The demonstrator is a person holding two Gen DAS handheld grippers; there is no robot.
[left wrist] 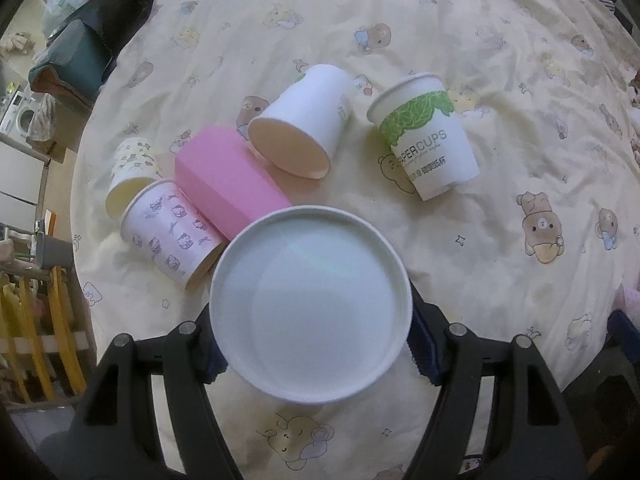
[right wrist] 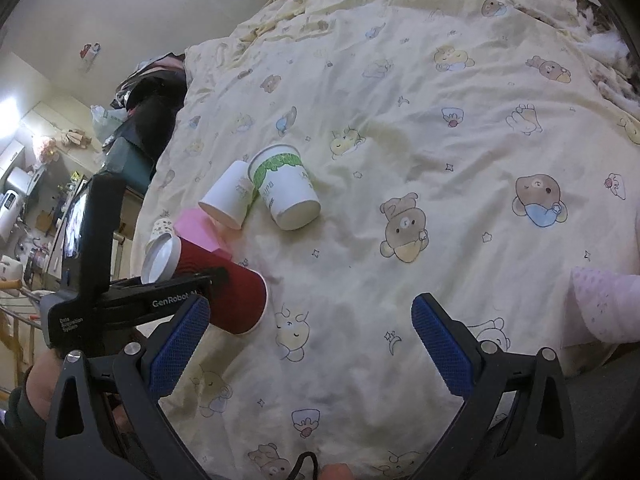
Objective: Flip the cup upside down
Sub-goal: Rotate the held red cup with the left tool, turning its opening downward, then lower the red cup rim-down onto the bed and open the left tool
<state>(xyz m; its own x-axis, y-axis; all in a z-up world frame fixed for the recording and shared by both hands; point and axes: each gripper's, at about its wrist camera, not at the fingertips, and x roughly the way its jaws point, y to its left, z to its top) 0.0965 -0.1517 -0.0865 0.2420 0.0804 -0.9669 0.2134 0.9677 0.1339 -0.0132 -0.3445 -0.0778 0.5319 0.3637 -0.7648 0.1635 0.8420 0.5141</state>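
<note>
Between the left tool's [left wrist: 312, 344] pads, above the bed [left wrist: 500, 280], the red cup [right wrist: 224, 296] is gripped across its sides, lying nearly level, white base [left wrist: 312, 304] facing that camera. Right tool [right wrist: 312, 344] hangs open, holding nothing, just beside the cup's mouth.

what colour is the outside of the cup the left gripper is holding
Dark red, ribbed cup, best seen in the right wrist view.

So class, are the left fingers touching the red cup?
Touching: right wrist view shows the left gripper clamped across the red cup.
</note>
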